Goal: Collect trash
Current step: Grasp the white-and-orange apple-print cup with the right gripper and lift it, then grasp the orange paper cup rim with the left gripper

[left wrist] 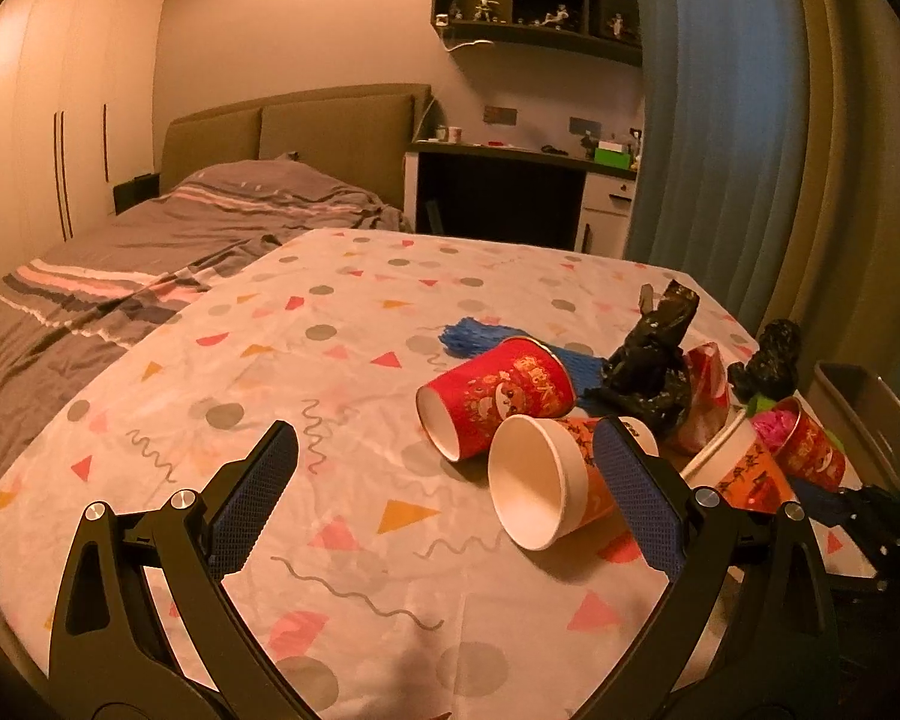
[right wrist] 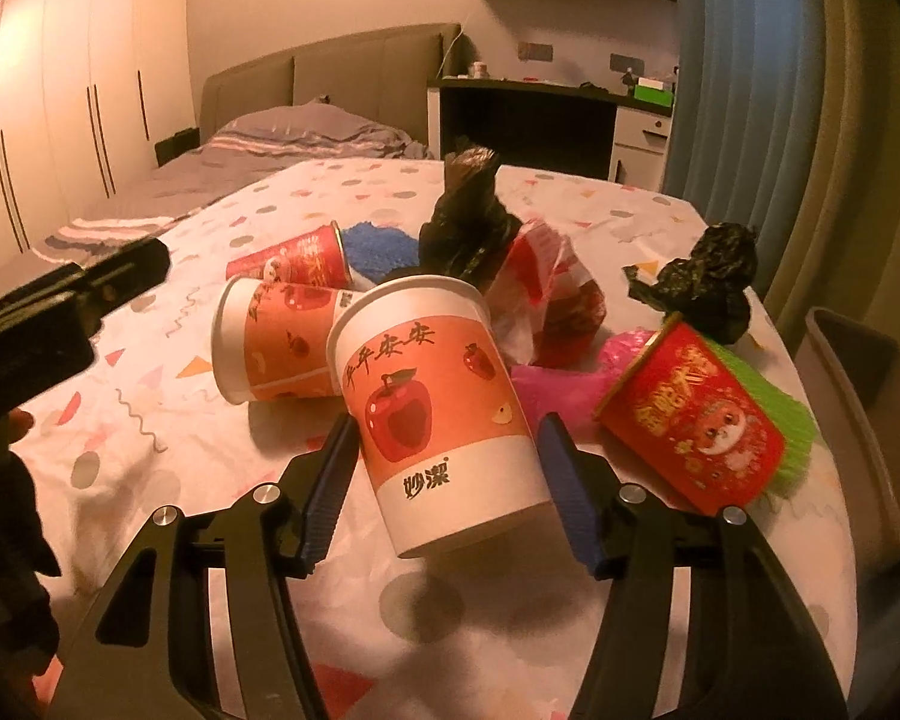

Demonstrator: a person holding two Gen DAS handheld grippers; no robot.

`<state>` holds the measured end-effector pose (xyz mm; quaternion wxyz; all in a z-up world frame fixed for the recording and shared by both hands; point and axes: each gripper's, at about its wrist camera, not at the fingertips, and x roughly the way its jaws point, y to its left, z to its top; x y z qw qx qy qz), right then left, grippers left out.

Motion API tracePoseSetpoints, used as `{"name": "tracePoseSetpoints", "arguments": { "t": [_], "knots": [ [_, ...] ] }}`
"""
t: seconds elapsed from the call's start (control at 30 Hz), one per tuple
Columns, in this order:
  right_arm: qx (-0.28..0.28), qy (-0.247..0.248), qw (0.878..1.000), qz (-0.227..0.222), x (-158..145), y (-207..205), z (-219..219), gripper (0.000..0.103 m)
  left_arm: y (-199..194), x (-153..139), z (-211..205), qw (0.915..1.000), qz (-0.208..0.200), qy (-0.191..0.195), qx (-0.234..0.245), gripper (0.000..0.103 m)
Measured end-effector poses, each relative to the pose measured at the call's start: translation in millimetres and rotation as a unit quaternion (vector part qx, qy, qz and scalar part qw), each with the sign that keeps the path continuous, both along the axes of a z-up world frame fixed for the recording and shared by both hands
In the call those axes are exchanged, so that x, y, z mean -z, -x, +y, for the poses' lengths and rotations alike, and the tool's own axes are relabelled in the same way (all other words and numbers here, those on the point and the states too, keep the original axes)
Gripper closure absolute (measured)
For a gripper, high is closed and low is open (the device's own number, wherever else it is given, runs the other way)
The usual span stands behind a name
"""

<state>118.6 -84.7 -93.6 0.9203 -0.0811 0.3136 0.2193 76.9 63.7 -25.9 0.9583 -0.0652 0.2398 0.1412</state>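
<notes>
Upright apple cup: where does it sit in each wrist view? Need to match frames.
Left wrist: upright apple cup is low right, only partly visible.
Right wrist: dead centre, between the right gripper's fingers.
Shared landmark: the tall black bag behind it, also in the right view.

Paper cup (right wrist: 438, 402) smooth, matt; tablecloth (left wrist: 342, 360) printed cloth; black bag (right wrist: 468, 222) glossy crinkled plastic.

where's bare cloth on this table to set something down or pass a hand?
Free: the patterned tablecloth from the lying red paper cup leftward to the bed-side edge, and the near strip under the left gripper. Crowded: right side, cups, black bags, wrappers.
</notes>
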Motion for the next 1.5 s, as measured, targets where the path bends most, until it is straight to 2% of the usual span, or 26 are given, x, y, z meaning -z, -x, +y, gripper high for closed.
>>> {"name": "tracePoseSetpoints", "arguments": {
  "t": [0.33, 0.53, 0.7, 0.83, 0.93, 1.0, 1.13, 1.2, 1.37, 1.5],
  "knots": [
    [0.02, -0.036, 0.999, -0.026, -19, 21, -30, 0.043, -1, 1, -9, 0.9999, 0.003, -0.002, 0.013, 0.006],
    [0.037, -0.051, 0.997, -0.036, -26, 29, -49, 0.043, -4, 4, -11, 0.9989, 0.002, 0.013, 0.046, 0.007],
    [0.049, -0.06, 0.996, -0.039, -29, 30, -60, 0.043, -14, 11, -15, 0.9936, 0.013, 0.043, 0.104, 0.028],
    [0.053, -0.064, 0.996, -0.039, -30, 32, -64, 0.043, -26, 20, -14, 0.9838, 0.035, 0.088, 0.152, 0.042],
    [0.055, -0.066, 0.996, -0.039, -32, 33, -67, 0.043, -34, 27, -14, 0.9791, 0.053, 0.102, 0.168, 0.053],
    [0.058, -0.068, 0.995, -0.041, -32, 34, -69, 0.043, -38, 31, -15, 0.9753, 0.064, 0.113, 0.178, 0.063],
    [0.062, -0.072, 0.995, -0.042, -35, 37, -73, 0.043, -40, 35, -18, 0.9719, 0.071, 0.118, 0.19, 0.076],
    [0.063, -0.074, 0.994, -0.042, -35, 36, -74, 0.043, -39, 35, -20, 0.9694, 0.071, 0.123, 0.2, 0.089],
    [0.067, -0.08, 0.994, -0.045, -39, 40, -78, 0.043, -36, 34, -30, 0.9667, 0.07, 0.12, 0.215, 0.101],
    [0.073, -0.082, 0.993, -0.049, -41, 43, -83, 0.043, -32, 31, -36, 0.9668, 0.062, 0.117, 0.219, 0.101]
  ]
}}
